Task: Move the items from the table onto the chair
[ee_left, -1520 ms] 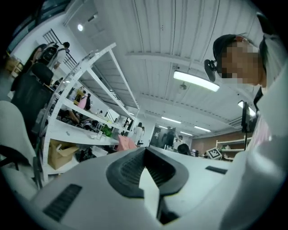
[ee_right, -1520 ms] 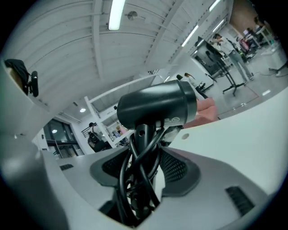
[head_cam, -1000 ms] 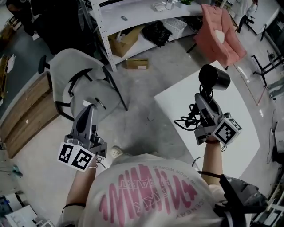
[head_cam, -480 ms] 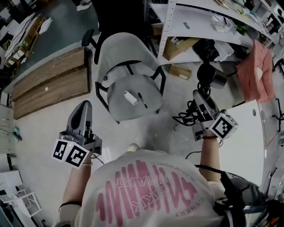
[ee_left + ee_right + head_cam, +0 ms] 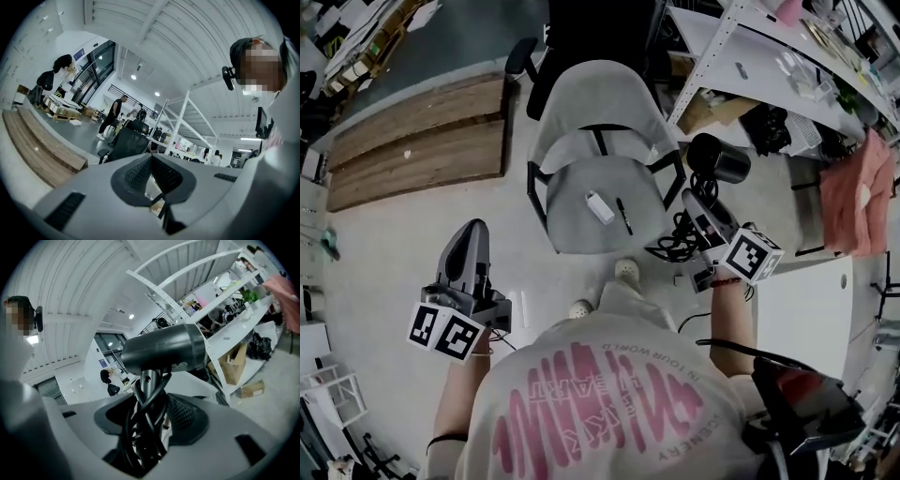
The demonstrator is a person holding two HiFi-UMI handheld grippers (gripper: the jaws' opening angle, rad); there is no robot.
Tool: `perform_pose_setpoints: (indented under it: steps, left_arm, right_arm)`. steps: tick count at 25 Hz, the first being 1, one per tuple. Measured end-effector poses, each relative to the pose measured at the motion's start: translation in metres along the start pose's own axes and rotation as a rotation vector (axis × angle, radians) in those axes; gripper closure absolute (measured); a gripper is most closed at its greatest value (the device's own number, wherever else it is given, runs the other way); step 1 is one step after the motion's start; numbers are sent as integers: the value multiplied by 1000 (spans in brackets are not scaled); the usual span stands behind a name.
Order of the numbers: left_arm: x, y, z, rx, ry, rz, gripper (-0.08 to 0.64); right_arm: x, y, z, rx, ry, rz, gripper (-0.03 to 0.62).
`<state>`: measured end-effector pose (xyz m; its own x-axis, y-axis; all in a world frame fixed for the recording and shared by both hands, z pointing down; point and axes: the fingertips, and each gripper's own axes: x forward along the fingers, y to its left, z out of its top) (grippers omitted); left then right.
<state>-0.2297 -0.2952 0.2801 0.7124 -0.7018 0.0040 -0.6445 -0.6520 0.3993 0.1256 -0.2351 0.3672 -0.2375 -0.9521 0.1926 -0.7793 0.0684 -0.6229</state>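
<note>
My right claw [image 5: 694,208] is partly closed and clamped on the handle of a black hair dryer [image 5: 718,159]. The pads press the handle and the loops of cord [image 5: 670,246] wound round it. In the right gripper view the handle rises straight out from between the jaws [image 5: 149,413]. The barrel [image 5: 164,350] sits crosswise on top, beyond the tips.

The chair [image 5: 577,225] lies just to the left of this claw and lower, with its seat edge close beside the hanging cord. I judge the coming move to be a short carry leftward and down. The dryer's long axis runs along my jaws, so it should come to rest handle first, or I tip it onto its side.

A small white block [image 5: 599,206] and a pen [image 5: 624,217] already lie on the seat on the side nearer this claw, so I must clear them.

My left claw [image 5: 469,246] is well off on the far side of the chair, its pads [image 5: 140,171] together on nothing. The dryer is dark, glossy and smooth-barrelled.
</note>
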Motion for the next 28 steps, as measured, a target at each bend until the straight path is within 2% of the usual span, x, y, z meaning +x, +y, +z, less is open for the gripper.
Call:
perform_pose_setpoints:
  steps: [3,15,21,28]
  left_arm:
    - [8,7,0,5,1,25,549]
    - [57,43,-9,-60,12,310,549]
    - [80,54,-18,-66,58,428,549]
    - [89,63,-35,-73,138,548,549]
  right_arm:
    - [27,-19,-15,15,92,6,364]
    - [139,-118,-92,76,539,44,364]
    - [182,-187,-142,86,755,-30,364]
    - [202,-251,-211,71,965,-148,365]
